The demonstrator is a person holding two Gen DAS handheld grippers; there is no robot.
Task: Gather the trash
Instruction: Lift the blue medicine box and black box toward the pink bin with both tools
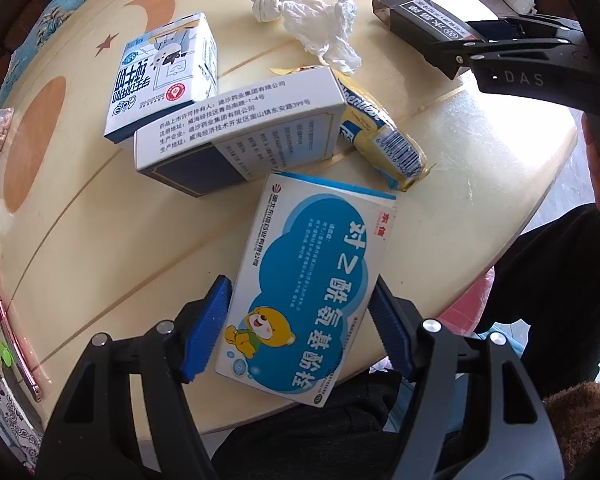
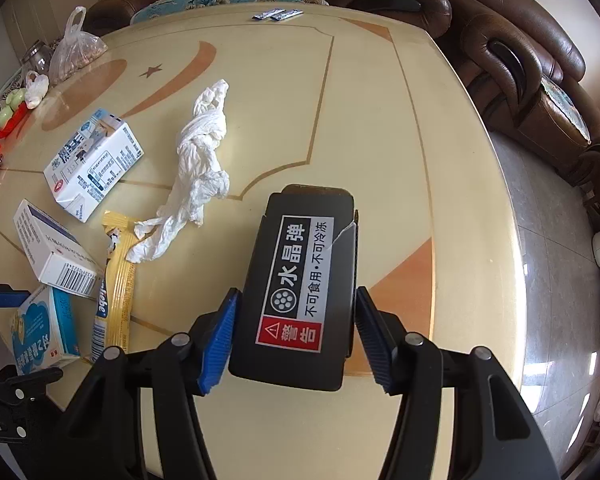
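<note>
Cardboard trash lies around the twisted white tissue [image 2: 198, 160] on the cream table [image 2: 360, 92]. Nearer than the tissue, the right gripper [image 2: 296, 340] is clenched on one black box [image 2: 300, 292]. Left of it lie one milk carton [image 2: 94, 160], one white medicine box [image 2: 56, 250] and one yellow wrapper [image 2: 114, 292]. Nearest the table's edge, the left gripper [image 1: 300, 328] grasps one blue-and-white medicine box [image 1: 304, 280]. What the boxes hold cannot be told.
</note>
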